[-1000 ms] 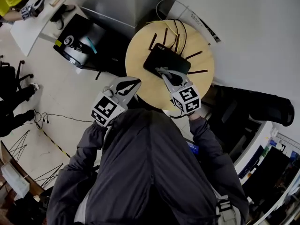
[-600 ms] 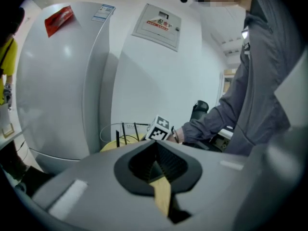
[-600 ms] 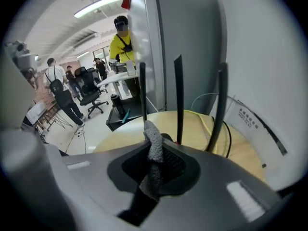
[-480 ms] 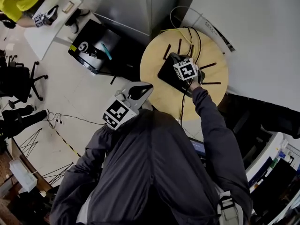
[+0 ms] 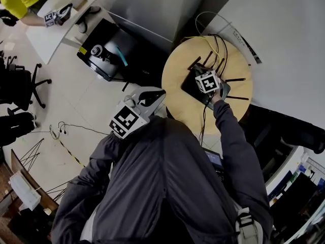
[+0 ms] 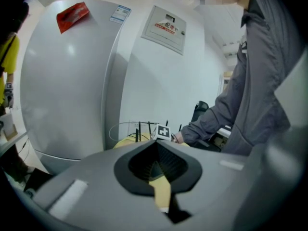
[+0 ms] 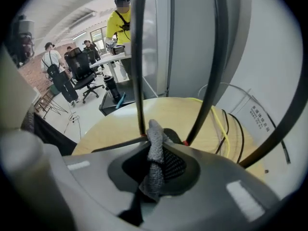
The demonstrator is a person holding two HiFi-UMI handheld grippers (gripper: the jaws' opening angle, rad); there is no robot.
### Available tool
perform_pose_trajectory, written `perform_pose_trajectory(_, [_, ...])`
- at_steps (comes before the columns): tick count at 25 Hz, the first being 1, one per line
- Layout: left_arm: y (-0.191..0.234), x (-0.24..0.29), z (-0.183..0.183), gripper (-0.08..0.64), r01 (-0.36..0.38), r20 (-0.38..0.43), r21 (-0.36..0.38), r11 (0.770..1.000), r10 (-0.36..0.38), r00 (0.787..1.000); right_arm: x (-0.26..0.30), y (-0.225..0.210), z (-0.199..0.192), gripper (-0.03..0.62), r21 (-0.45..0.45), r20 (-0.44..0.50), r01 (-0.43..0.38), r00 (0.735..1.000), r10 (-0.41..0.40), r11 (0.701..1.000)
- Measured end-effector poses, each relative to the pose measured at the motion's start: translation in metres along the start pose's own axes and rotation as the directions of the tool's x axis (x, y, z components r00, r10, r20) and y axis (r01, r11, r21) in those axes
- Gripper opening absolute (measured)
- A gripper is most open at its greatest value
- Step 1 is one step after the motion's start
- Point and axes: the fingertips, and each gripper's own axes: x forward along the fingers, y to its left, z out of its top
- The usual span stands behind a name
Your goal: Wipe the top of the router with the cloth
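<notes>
Grey cloth (image 7: 155, 162) pinched in right gripper (image 7: 153, 129), just over black router (image 5: 189, 84), upper right of frame. Left gripper (image 5: 158, 92) closed, empty, left of round table (image 5: 177, 103).

Left gripper (image 6: 155, 146) fills the bottom of the shot, jaws closed tip to tip with nothing pinched in them. Just past them there's a slice of round yellow table (image 6: 126, 141) with thin black antennas (image 6: 139, 130) sticking up. A marker cube (image 6: 163, 132) sits right by those, with a grey sleeve (image 6: 211, 121) reaching to it. A big grey cabinet (image 6: 67, 81) on the left has a red sticker (image 6: 72, 16).
</notes>
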Motion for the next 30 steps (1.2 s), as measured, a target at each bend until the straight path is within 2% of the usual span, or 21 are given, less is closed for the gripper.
perform_pose_trajectory(9, [0.017,0.003,0.0,-0.009,0.081,0.008,0.012,0.997,-0.081,0.997,-0.017,0.101,-0.022,0.034,-0.023,0.005,-0.136,0.991,0.136,0.99])
perform_pose_trajectory(14, [0.022,0.001,0.0,-0.009,0.103,0.004,0.017,0.995,-0.103,0.995,-0.02,0.116,-0.027,0.034,-0.007,0.005,-0.162,0.987,0.162,0.987])
perform_pose_trajectory(17, [0.026,-0.002,-0.002,-0.009,0.102,0.004,0.014,0.995,-0.102,0.995,-0.022,0.101,-0.021,0.034,-0.003,0.025,-0.16,0.987,0.16,0.987])
perform_pose_trajectory(20, [0.032,-0.005,-0.003,-0.009,0.094,0.006,0.014,0.995,-0.094,0.996,-0.024,0.045,-0.018,0.034,0.07,0.048,-0.066,0.997,0.063,0.995])
perform_pose_trajectory(24, [0.036,-0.006,-0.004,-0.009,0.087,0.005,0.012,0.996,-0.087,0.996,-0.025,-0.026,-0.028,0.034,0.157,0.003,0.048,0.999,-0.049,0.986])
perform_pose_trajectory(27, [0.039,-0.01,-0.004,-0.009,0.079,0.007,0.009,0.997,-0.079,0.997,-0.021,-0.047,-0.039,0.034,0.192,-0.033,0.064,0.998,-0.059,0.979])
perform_pose_trajectory(30, [0.041,-0.013,-0.005,-0.009,0.075,0.008,0.002,0.997,-0.075,0.997,-0.02,-0.041,-0.043,0.034,0.199,-0.035,0.032,0.999,-0.025,0.98])
